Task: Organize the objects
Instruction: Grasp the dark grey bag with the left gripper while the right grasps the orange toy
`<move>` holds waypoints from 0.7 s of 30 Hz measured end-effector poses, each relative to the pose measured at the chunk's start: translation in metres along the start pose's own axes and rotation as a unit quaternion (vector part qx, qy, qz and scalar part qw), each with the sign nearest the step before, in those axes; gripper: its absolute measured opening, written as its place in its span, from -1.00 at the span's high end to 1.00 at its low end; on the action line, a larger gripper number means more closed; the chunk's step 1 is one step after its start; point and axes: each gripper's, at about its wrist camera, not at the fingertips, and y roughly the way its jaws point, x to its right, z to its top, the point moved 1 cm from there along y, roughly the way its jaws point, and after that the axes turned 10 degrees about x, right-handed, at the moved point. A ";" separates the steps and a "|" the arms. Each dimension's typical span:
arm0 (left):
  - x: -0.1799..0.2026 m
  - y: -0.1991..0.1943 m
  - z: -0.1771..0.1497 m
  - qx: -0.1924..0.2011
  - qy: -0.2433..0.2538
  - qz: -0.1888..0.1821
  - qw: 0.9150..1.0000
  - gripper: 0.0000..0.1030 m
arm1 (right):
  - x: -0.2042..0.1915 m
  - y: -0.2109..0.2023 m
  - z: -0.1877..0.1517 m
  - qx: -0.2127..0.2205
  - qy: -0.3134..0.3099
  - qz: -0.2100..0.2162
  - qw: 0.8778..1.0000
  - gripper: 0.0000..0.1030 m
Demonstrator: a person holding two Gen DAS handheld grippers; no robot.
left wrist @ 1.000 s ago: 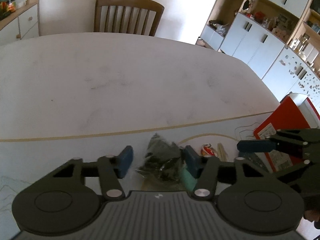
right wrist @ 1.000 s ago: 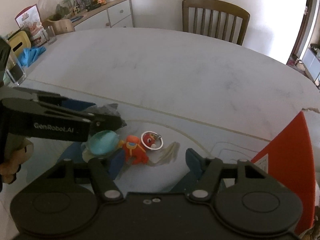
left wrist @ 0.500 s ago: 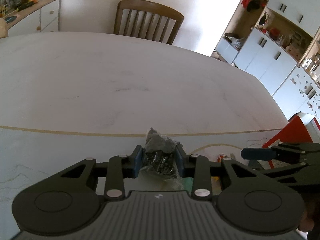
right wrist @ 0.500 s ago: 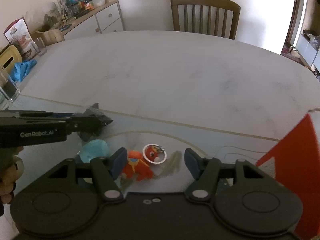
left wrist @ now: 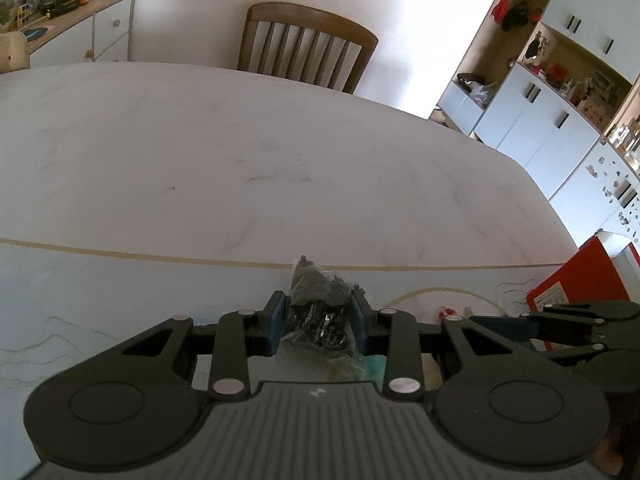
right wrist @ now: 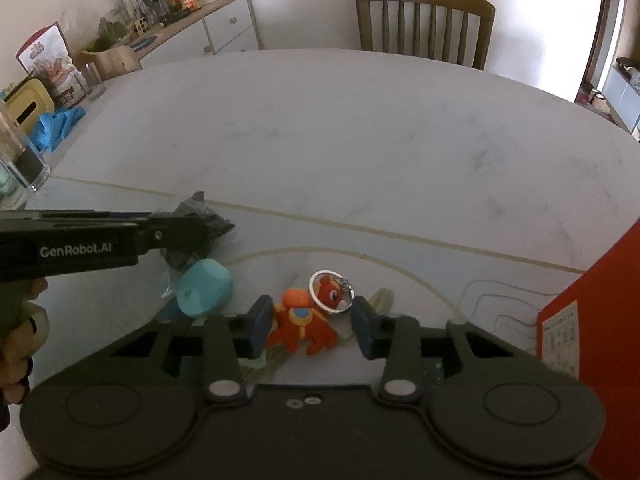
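Left hand-held gripper (left wrist: 318, 326): clamped on black bagged item (left wrist: 320, 312), lifted for sorting; right hand-held gripper (right wrist: 308, 326): closed onto orange plush keychain (right wrist: 302, 326), lower centre, table (right wrist: 360, 140)

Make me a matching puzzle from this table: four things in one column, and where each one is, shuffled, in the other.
1 dark bag
2 orange toy
3 teal lump
4 red box

a between the fingers of the right claw
b at the far right
c gripped in the left claw
d loose, left of the toy

Pairs: 1-c, 2-a, 3-d, 4-b.
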 end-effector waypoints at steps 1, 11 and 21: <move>0.000 -0.002 0.000 0.000 -0.001 0.000 1.000 0.37 | 0.001 -0.004 0.000 0.005 0.000 0.003 1.000 0.47; 0.012 -0.040 0.012 0.023 -0.011 -0.007 1.000 0.37 | -0.001 -0.037 -0.001 0.023 -0.007 -0.001 1.000 0.48; 0.060 -0.091 0.014 0.018 0.015 -0.046 0.999 0.37 | -0.001 -0.117 -0.006 0.044 -0.006 0.004 0.999 0.48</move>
